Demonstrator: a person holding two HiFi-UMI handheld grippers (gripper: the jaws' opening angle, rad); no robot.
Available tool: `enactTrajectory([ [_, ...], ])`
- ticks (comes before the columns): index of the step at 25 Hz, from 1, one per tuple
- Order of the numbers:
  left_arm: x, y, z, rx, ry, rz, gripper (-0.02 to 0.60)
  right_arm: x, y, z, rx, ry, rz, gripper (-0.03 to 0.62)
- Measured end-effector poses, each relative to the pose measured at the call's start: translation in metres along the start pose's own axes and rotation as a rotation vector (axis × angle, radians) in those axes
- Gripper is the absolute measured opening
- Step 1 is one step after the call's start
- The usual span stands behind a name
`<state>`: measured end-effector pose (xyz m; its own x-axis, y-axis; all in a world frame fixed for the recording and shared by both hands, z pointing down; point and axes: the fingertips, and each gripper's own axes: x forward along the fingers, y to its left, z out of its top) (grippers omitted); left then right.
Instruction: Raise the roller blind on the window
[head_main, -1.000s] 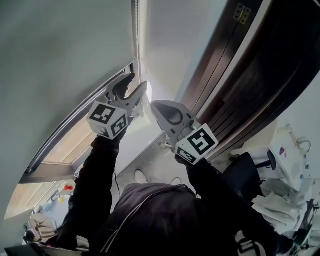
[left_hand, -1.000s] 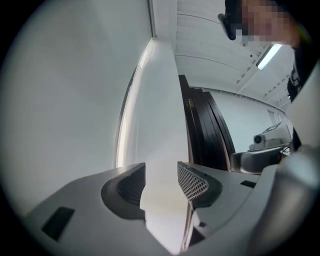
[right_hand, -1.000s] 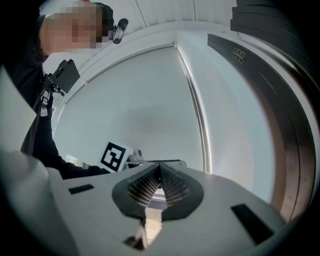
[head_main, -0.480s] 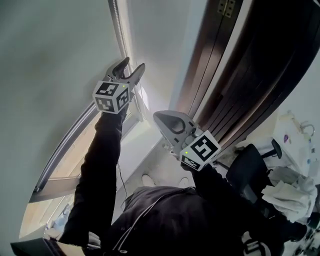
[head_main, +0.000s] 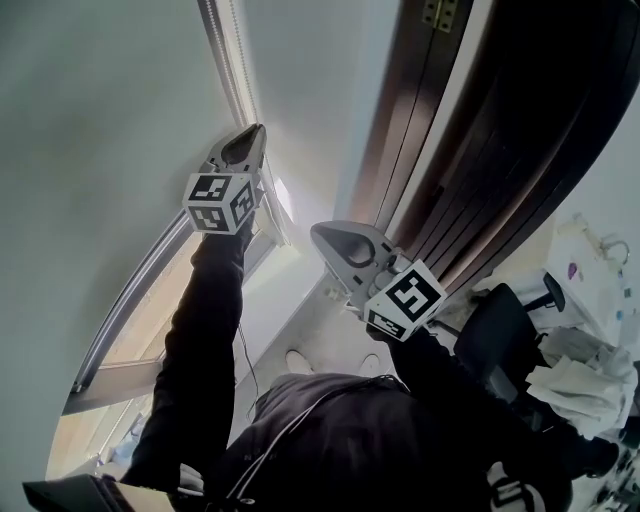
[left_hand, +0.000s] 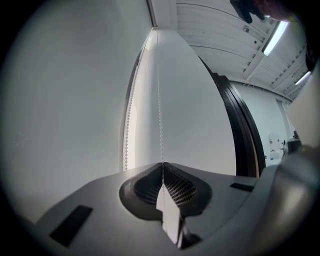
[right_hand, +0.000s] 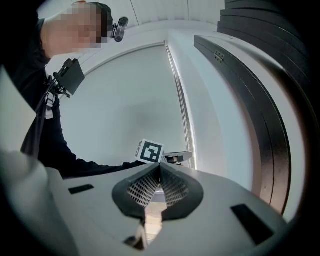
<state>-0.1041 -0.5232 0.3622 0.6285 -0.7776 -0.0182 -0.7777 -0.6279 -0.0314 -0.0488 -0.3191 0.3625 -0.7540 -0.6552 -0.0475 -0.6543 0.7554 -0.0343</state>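
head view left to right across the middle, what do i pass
roller blind → left tongs, which have just been closing and now pinch the bead chain → right tongs, shut and empty → dark wooden door frame

Your head view cuts off the roller blind (head_main: 110, 130) at the top edge. The bead chain (left_hand: 159, 115) is too fine to trace there.

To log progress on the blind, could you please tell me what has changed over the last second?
The left gripper reached farther toward the window edge, and its jaws have just been closing: they now pinch the bead chain. The right gripper stayed shut and empty, lower down.
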Motion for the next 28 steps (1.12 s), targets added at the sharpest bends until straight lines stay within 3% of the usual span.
enactTrajectory([
  [7, -0.015, -0.009, -0.011, 0.056, 0.036, -0.018, 0.009, 0.0, 0.002, 0.001, 0.012, -0.008, 0.004, 0.003],
  [15, -0.044, -0.041, -0.014, -0.024, 0.004, -0.076, 0.008, -0.003, 0.004, 0.0, 0.026, -0.016, 0.01, 0.003],
  [23, -0.065, -0.074, -0.017, -0.076, -0.032, -0.088, 0.008, -0.006, 0.008, -0.002, 0.034, -0.022, 0.033, 0.003],
  [28, -0.081, -0.091, -0.033, -0.083, 0.003, -0.095, 0.008, -0.014, 0.014, 0.0, 0.036, -0.027, 0.042, 0.003],
])
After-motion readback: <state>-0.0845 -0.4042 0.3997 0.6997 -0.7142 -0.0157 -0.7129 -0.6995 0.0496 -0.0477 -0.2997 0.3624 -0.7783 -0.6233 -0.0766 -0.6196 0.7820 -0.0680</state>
